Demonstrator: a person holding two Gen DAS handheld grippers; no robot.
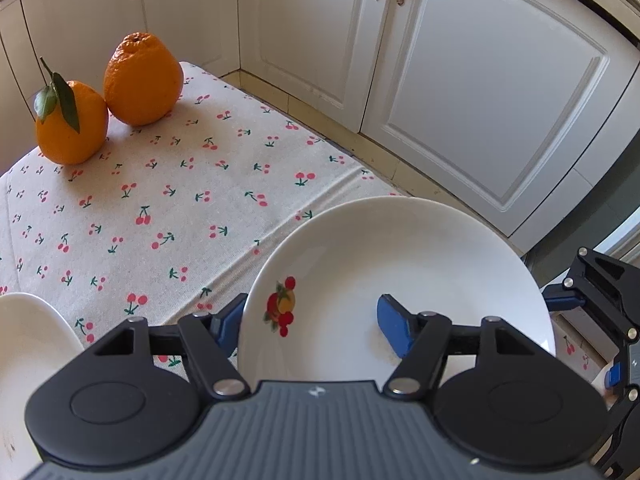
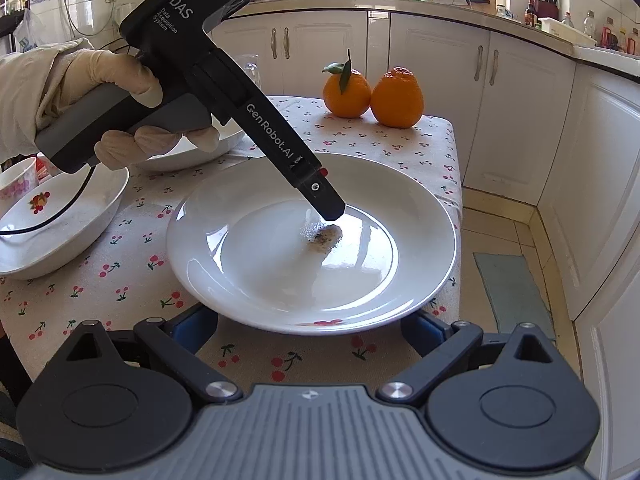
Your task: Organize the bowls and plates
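- The left gripper straddles the rim of a white plate: one blue finger lies on the plate's inner face, the other sits outside and under the rim on the gripper's left. Whether the pads actually pinch the rim I cannot tell.
- In the right wrist view the left gripper's tip comes down onto the inside of the plate, just above a brownish residue spot near the plate's middle.
- A gloved left hand grips the handle of that tool.
- The right gripper is spread wide, its blue fingers on either side of the plate's near rim, low by the cloth and not closed on it.
- The plate rests on the bench, which is covered in a cherry-print cloth, directly ahead of the right gripper.
- Left of the right gripper sits a white bowl with a fruit motif inside; a second white bowl lies beyond it, partly behind the hand.
- Two oranges stand touching each other at the bench's far edge, one with a leafy stem.
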